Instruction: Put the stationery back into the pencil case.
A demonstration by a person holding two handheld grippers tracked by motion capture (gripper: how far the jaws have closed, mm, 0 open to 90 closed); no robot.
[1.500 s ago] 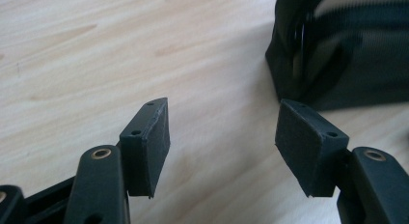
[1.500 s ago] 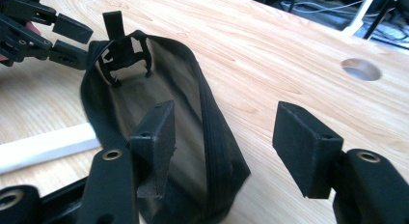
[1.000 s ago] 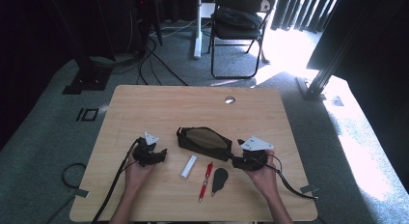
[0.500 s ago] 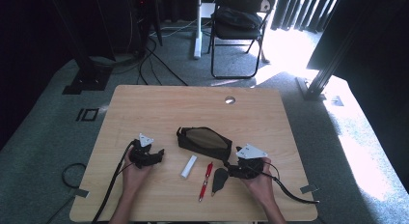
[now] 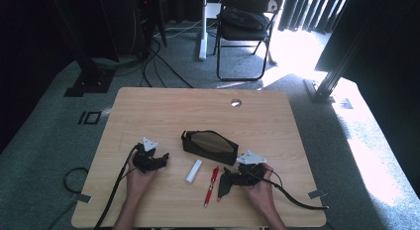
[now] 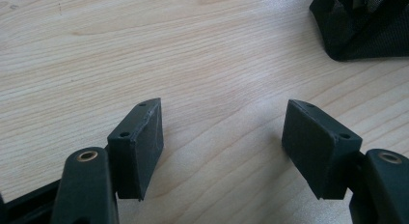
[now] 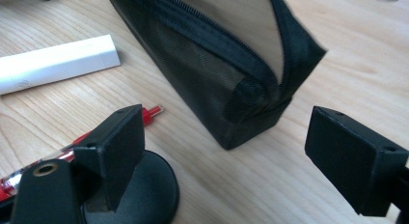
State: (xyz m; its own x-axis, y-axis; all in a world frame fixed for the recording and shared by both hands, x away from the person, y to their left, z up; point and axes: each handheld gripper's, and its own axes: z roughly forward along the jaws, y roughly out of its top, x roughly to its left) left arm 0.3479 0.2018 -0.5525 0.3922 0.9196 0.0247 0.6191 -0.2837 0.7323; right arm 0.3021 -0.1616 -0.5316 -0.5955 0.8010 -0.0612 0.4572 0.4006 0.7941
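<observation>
Pouch (image 5: 208, 146) of dark mesh is seen near the middle of the desk (image 5: 148, 106), lying on its side with its long axis running from upper left to lower right in the high view. Its zip is drawn open along the top, and a tan lining is exposed; what lies inside cannot be told. In the right gripper view the zip track (image 7: 212, 35) is seen curving round one blunt end of the pouch.

Just in front of the pouch, a white stick-shaped object (image 5: 194, 170), a red pen (image 5: 211, 185) and a flat black oval piece (image 5: 225, 185) are laid out side by side, apart from the pouch. The pen is pointed roughly away from the person.

The right gripper (image 5: 229, 183) is held low over the black oval piece; its jaws have just been opening and are spread wide, nothing pressed between them. The left gripper (image 5: 162, 158) is held over bare desk left of the pouch, jaws likewise spread and just opened, nothing between them.
</observation>
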